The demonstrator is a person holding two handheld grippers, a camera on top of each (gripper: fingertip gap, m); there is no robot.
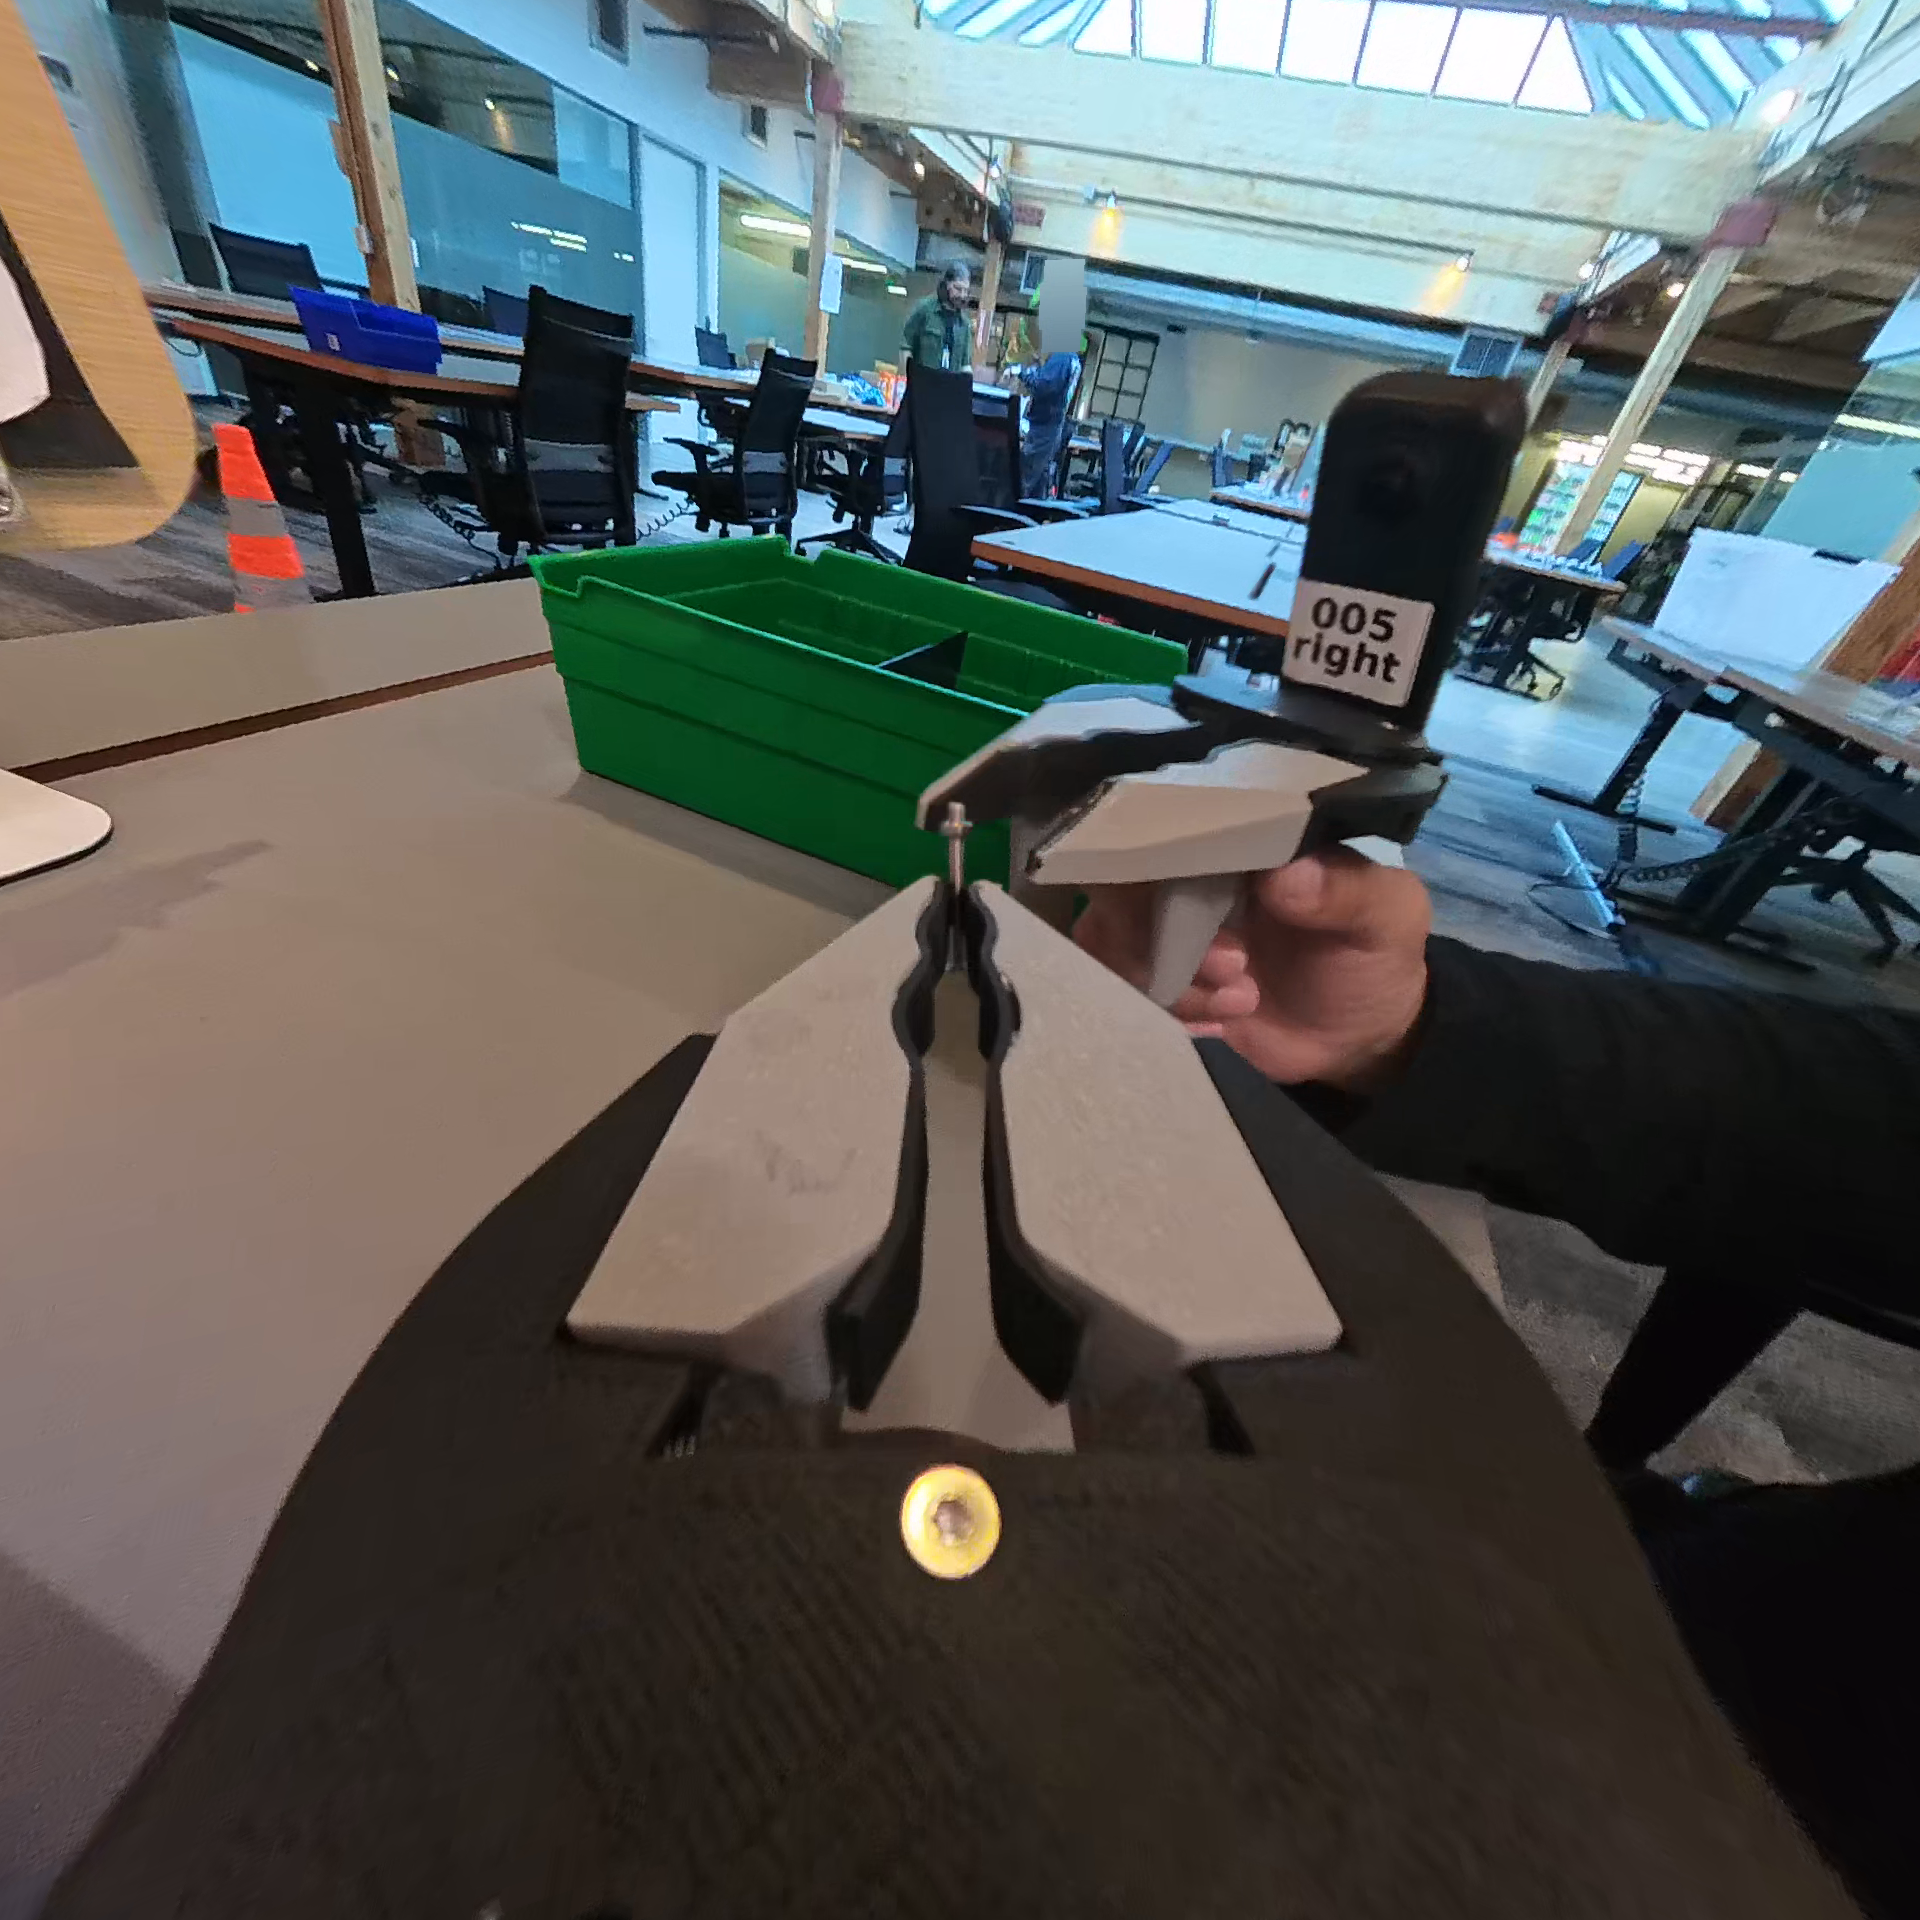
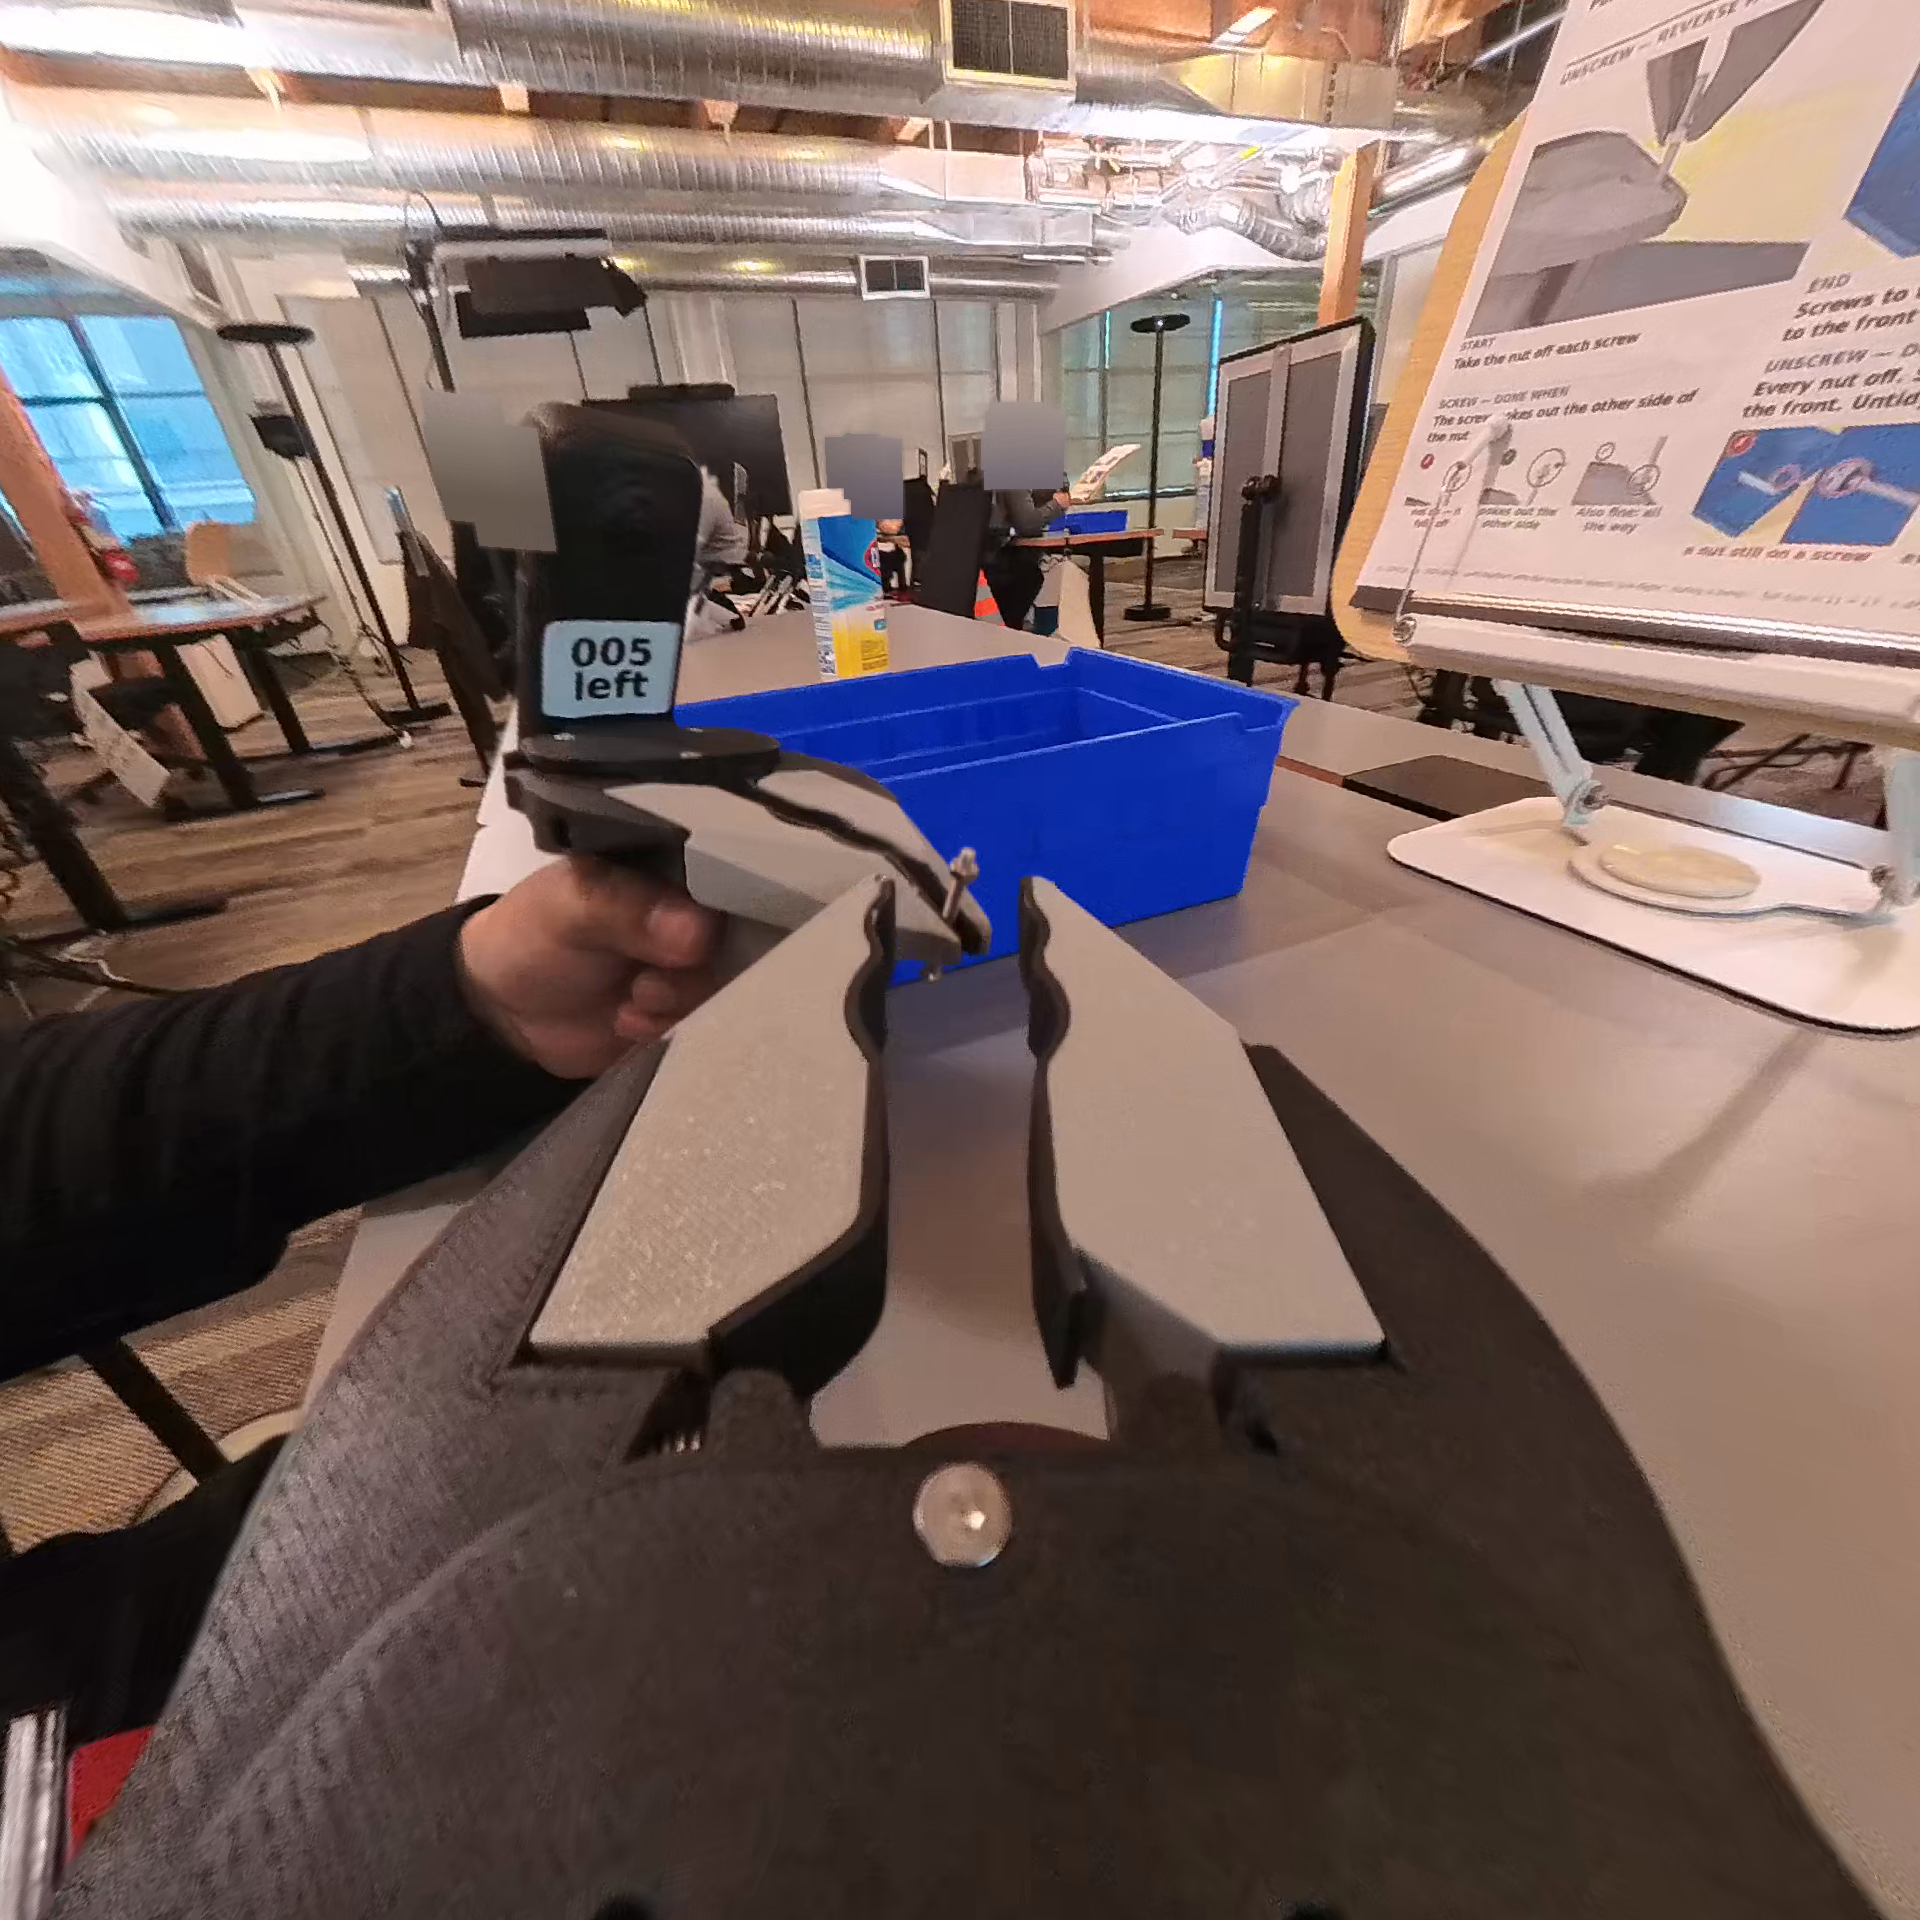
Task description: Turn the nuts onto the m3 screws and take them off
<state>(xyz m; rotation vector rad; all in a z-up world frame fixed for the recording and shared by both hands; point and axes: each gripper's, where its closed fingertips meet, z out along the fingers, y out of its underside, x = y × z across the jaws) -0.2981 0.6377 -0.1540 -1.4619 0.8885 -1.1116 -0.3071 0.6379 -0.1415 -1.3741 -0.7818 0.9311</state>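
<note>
**Screw pinched in the left gripper, right gripper spread beside it**

The left gripper is clenched on a thin metal screw, which stands up out of the closed fingertips with a small nut near its top end. The right wrist view gives the same thing from the other side: the screw pokes up at a slant from the left gripper's tips, its lower end just showing beneath them. The right gripper has its fingers spread, nothing between them, and their tips sit to either side of the left gripper's tip; in the left wrist view one right fingertip lies just at the screw's top (whether it actually touches the nut cannot be told). A hand in a dark sleeve holds the right gripper's handle, and another hand holds the left one.

Both tools hang over a grey table. Straight behind the screw in the left view stands a green bin with a dark divider inside; from the right view the backdrop is a blue bin, partly hidden by the left gripper's fingers. To the right of the blue bin a white stand carries an illustrated instruction sheet, and a wipes canister stands on the table beyond the bin. Farther off are desks, black office chairs and an orange cone.
</note>
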